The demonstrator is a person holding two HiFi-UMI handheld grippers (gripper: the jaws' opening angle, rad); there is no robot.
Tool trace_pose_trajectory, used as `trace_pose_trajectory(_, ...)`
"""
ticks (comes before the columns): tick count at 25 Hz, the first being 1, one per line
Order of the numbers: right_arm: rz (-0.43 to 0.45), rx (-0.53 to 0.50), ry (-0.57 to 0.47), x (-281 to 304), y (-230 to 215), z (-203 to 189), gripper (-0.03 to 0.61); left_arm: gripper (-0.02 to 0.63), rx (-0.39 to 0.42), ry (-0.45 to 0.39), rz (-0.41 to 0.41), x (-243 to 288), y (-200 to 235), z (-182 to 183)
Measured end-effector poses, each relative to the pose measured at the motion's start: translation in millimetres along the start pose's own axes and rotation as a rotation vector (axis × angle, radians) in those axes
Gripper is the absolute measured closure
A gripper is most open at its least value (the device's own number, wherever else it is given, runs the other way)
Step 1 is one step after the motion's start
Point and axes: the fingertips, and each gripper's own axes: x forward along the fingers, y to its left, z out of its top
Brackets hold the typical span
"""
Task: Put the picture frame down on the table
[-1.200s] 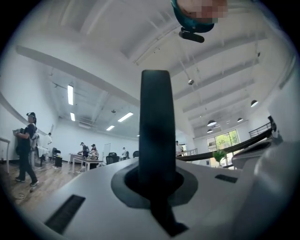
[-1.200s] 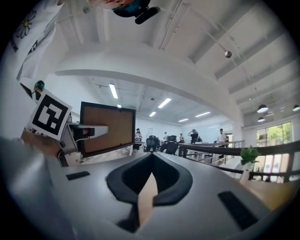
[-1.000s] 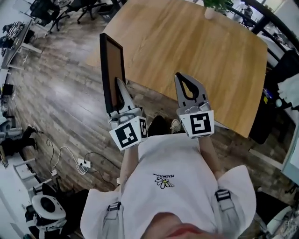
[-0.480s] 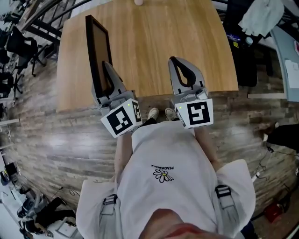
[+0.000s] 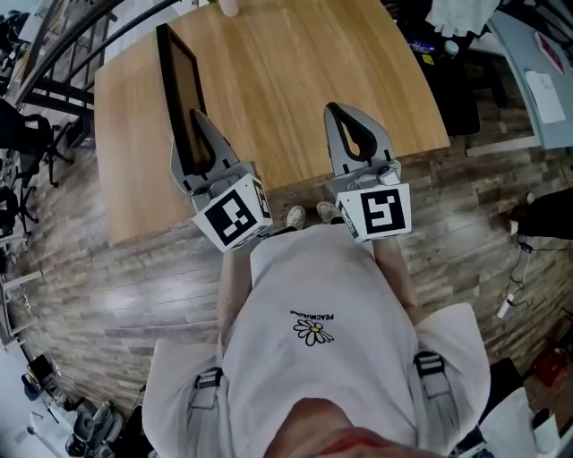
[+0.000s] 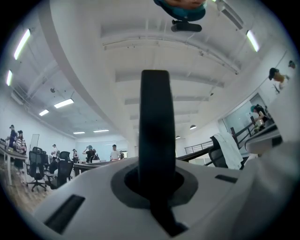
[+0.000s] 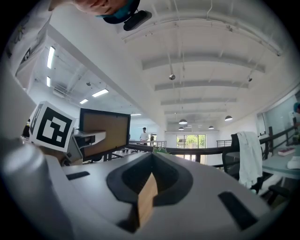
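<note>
The picture frame [image 5: 179, 89] has a black border and a brown board face. It stands upright on edge above the left part of the wooden table [image 5: 286, 80]. My left gripper [image 5: 199, 127] is shut on its near lower edge. In the left gripper view the frame's black edge [image 6: 154, 117] rises straight out from between the jaws. My right gripper [image 5: 344, 114] hovers over the table's near edge, shut and empty, a hand's width right of the frame. From the right gripper view, the frame [image 7: 105, 133] shows at the left, with my left gripper [image 7: 89, 138] on it.
A white pot [image 5: 229, 7] stands at the table's far edge. Black office chairs [image 5: 22, 134] are on the wood floor to the left. A dark cabinet [image 5: 457, 80] and a pale desk [image 5: 537, 80] stand to the right. The person's shoes [image 5: 295, 216] show below the table's near edge.
Both grippers and the frame have come from over the floor beside the table to over the table's near side. The frame stays upright in the left gripper. The right gripper stays shut.
</note>
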Motion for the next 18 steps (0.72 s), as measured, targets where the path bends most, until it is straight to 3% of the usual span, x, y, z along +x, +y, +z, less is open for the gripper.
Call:
trace_pose_trajectory(5,0.005,0.004,0.005,12.6,1.9,0.7,0.569,0.589,0.199,-0.021,-0.012,20.7,-4.7,7.2)
trace_pose_trajectory(11,0.034,-0.008,0.019,25.1,7.7,-3.1,0.569,0.589,0.475,0.12,-0.055,52.7,-17.7,-32.0)
trace_pose_trajectory(18,0.037,-0.018,0.044,24.8,10.5,-7.5,0.569,0.589,0.824,0.257,-0.202,87.2,-38.2,-99.3)
